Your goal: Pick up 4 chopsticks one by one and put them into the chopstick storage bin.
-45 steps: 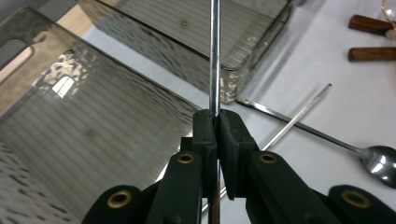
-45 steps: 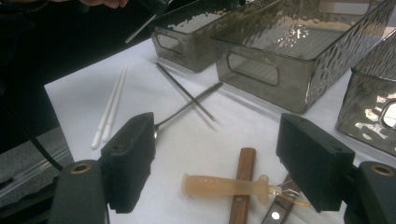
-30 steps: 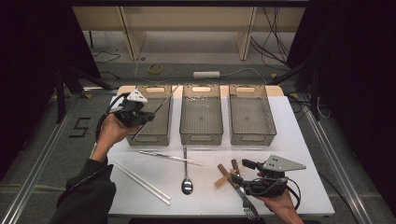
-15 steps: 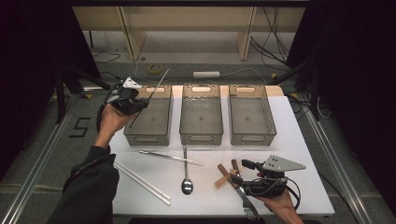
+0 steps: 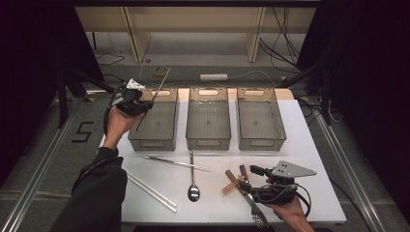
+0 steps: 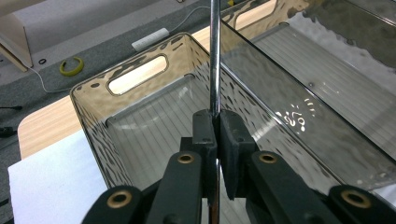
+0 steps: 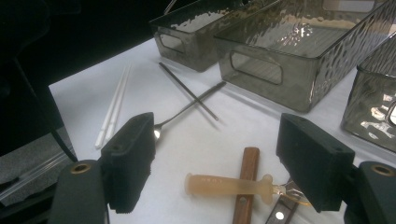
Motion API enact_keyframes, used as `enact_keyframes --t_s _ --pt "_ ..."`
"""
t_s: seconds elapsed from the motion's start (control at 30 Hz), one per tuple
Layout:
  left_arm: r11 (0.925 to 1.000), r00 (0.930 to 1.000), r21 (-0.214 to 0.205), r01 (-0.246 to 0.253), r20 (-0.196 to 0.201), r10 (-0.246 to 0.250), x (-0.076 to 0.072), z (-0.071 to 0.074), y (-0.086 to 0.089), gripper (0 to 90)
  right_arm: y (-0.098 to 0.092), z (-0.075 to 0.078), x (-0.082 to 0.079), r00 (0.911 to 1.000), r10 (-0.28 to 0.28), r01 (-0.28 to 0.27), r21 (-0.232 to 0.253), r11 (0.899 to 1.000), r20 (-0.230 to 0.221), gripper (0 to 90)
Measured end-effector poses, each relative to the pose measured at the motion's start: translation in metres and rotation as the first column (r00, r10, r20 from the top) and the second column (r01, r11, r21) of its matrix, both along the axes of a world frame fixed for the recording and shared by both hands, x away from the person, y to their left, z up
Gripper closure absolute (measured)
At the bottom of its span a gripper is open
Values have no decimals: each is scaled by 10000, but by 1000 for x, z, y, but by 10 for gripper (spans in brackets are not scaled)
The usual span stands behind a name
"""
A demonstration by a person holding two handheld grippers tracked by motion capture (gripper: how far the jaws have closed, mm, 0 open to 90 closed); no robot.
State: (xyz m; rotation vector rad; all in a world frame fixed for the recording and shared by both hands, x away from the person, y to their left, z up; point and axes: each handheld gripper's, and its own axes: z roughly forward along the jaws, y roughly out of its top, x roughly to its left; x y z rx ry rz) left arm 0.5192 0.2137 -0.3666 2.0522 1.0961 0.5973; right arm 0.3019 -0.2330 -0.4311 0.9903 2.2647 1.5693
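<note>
The left gripper [image 5: 140, 104] has carried its clamped metal chopstick [image 6: 215, 56] further over the left bin [image 5: 153, 126] — next, lower and release it inside — while the right gripper [image 7: 217, 161] waits wide open above the worktop [image 5: 300, 145].

numeral "5" [image 5: 83, 131] marked on floor left of table [image 5: 300, 145]

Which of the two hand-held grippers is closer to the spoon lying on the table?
The right. The right gripper rests on the white table just beside the spoon, jaws open. The left gripper is farther off, over the leftmost bin, holding a metal chopstick.
</note>
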Motion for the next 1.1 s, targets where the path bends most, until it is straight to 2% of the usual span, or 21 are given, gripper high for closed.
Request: enact_keyframes --t_s 0.37,0.5,1.03,1.1 --pt "9993 9992 27 -376 -99 377 4 -16 3 850 0 1 -1 10000 16 -16 37 10000 10 292" --pt "9989 9983 88 -461 -360 464 5 -24 5 849 0 0 -1 10000 0 0 33 10000 -14 292" --pt "9973 9931 219 -704 -927 721 6 -47 6 839 0 0 0 10000 11 -11 44 10000 -18 292" --pt "9974 9906 252 -681 -1172 706 8 -49 7 831 0 0 0 10000 14 -13 50 10000 -30 292"
